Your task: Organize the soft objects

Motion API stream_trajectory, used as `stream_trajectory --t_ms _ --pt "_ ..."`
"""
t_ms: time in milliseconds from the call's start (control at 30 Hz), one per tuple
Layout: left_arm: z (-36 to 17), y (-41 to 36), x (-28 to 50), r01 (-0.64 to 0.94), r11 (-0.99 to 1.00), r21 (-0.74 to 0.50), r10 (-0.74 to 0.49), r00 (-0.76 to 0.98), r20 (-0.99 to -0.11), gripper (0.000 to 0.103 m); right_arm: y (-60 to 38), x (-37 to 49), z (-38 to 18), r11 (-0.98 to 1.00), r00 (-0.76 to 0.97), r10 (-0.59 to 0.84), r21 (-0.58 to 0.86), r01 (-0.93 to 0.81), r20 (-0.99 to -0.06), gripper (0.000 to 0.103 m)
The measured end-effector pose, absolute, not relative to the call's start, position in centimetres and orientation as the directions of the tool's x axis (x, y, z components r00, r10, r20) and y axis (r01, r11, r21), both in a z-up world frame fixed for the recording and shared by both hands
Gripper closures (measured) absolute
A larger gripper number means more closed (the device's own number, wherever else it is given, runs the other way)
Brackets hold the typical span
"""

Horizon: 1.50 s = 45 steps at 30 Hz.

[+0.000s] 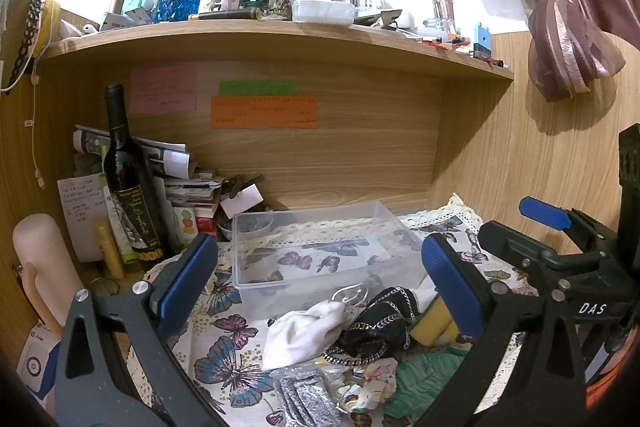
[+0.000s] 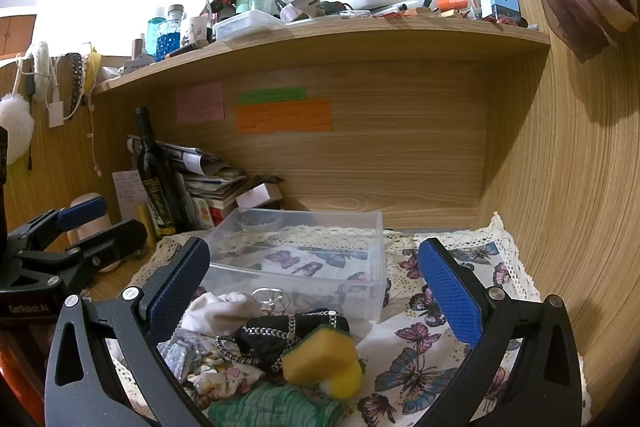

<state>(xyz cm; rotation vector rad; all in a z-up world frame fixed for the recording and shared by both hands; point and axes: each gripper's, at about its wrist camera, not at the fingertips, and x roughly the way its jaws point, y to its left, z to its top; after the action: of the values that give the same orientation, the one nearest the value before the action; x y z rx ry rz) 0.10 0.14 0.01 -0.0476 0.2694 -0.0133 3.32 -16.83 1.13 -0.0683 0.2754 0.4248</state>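
A pile of soft things lies on the butterfly cloth (image 2: 420,355) in front of a clear plastic bin (image 1: 320,247), which also shows in the right wrist view (image 2: 304,259). The pile holds a white cloth (image 1: 304,335), a black pouch with a chain (image 1: 380,327), a yellow sponge (image 2: 320,355), a green cloth (image 2: 272,409), a floral cloth (image 1: 372,383) and grey glitter pieces (image 1: 308,399). My left gripper (image 1: 320,291) is open above the pile. My right gripper (image 2: 316,291) is open above the pile too. Both are empty.
A dark wine bottle (image 1: 128,179), stacked papers (image 1: 188,187) and a pink flask (image 1: 44,267) stand at the back left. A crowded wooden shelf (image 1: 280,39) hangs above. A wooden wall (image 2: 568,187) closes the right side. The bin holds nothing.
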Motion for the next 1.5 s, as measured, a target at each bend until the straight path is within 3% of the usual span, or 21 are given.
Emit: stream_trajectory --t_ms 1067,1333,1400,1500 --pt "-0.5 0.1 0.5 0.011 0.999 -0.048 -0.023 0.961 -0.276 0.000 -16.7 3.2 1.0 0.905 0.869 0.408 0.000 -0.425 -0.280 0.000" --pt "-4.2 1.4 3.2 0.042 0.996 -0.083 -0.073 0.902 -0.425 0.001 -16.5 5.4 -1.9 0.888 0.813 0.428 0.019 -0.459 -0.395 0.000" --pt "-5.2 1.6 3.9 0.030 0.996 -0.080 -0.064 0.884 -0.463 0.009 -16.5 6.0 -3.1 0.887 0.796 0.425 0.022 -0.462 -0.432 0.000" --pt "-6.8 2.3 5.5 0.015 0.996 -0.084 -0.058 0.847 -0.528 0.012 -16.5 6.9 -4.8 0.890 0.774 0.406 0.019 -0.455 -0.485 0.000"
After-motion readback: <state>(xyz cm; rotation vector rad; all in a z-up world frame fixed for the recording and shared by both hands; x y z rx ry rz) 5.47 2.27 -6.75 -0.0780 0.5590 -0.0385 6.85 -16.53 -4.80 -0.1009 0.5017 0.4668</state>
